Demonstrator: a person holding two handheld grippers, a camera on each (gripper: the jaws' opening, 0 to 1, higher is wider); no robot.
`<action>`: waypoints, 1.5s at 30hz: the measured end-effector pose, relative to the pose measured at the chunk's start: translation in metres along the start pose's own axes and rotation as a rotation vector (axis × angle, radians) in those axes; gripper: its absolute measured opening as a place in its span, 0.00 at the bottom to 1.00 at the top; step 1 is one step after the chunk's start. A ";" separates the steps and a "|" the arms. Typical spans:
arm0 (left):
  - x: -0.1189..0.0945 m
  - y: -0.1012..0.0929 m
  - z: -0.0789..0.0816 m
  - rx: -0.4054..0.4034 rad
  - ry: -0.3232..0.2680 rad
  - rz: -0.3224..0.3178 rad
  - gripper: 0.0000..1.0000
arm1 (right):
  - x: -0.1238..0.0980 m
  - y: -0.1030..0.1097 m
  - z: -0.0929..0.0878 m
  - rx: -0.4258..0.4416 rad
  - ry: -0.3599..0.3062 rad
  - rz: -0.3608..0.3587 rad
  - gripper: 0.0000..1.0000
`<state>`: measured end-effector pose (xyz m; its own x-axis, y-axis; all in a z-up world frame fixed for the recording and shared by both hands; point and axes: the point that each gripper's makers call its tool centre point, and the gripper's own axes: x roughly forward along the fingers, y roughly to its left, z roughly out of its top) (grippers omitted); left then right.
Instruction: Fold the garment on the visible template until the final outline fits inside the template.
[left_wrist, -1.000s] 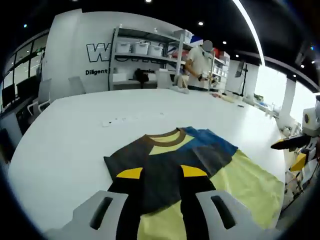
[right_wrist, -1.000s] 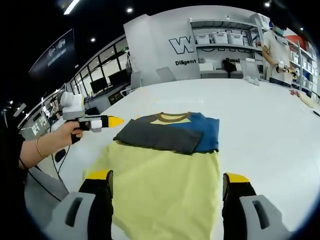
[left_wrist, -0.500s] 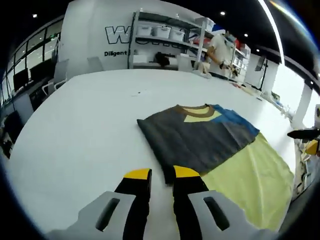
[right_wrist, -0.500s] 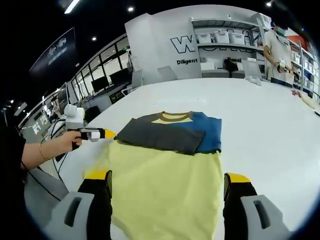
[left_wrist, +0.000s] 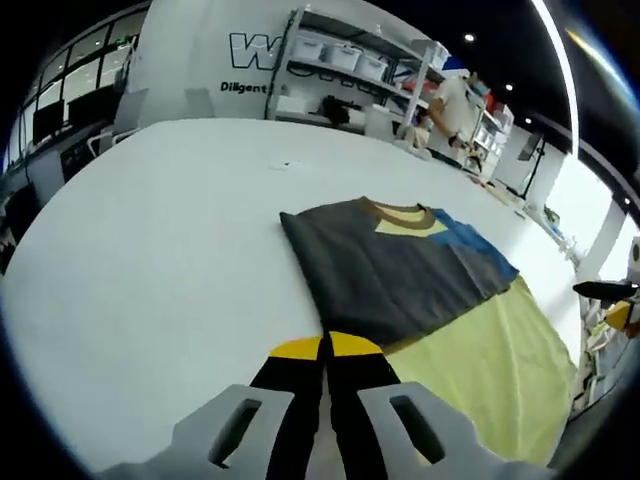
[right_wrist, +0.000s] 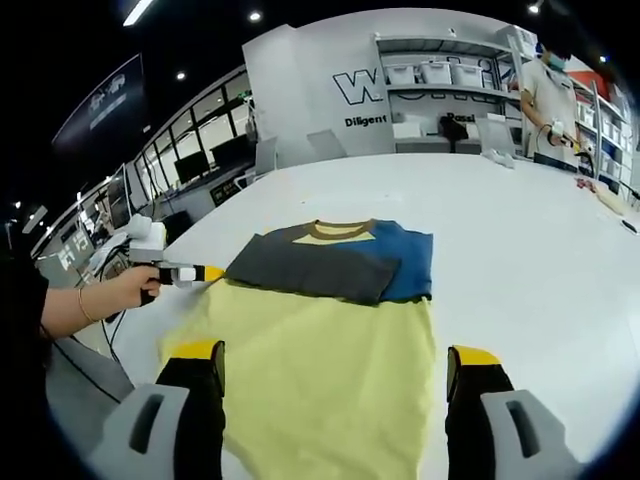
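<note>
Left gripper view: left gripper at lower centre, yellow-tipped jaws pressed together at near corner of folded dark grey, blue and yellow T-shirt; pinching cloth edge or not, hard to tell. Garment lies mid-frame on white table.

Right gripper view: right gripper at bottom, jaws spread wide, empty, over yellow lower half of shirt. Person's hand at left edge.

**A lab-style workspace with storage shelving**

The setting looked like a robotics lab or workshop. A large white table filled the near ground. Far behind stood metal shelving holding white bins, a white wall with large lettering, and a person working at a bench.
</note>
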<state>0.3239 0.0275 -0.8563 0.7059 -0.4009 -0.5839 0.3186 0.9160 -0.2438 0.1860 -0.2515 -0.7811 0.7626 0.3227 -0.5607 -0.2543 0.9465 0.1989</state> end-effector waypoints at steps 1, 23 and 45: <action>0.000 0.000 -0.001 -0.010 0.006 0.003 0.00 | 0.001 0.000 0.000 -0.001 0.001 -0.001 0.90; 0.005 -0.014 0.013 -0.158 -0.018 -0.063 0.30 | -0.002 0.004 0.005 -0.010 -0.009 0.005 0.92; 0.008 0.004 -0.002 -0.024 0.048 0.003 0.00 | 0.001 0.007 0.004 -0.010 0.003 0.009 0.92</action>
<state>0.3297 0.0283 -0.8631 0.6754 -0.3973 -0.6213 0.3004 0.9176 -0.2603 0.1876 -0.2446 -0.7771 0.7585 0.3311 -0.5613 -0.2672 0.9436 0.1956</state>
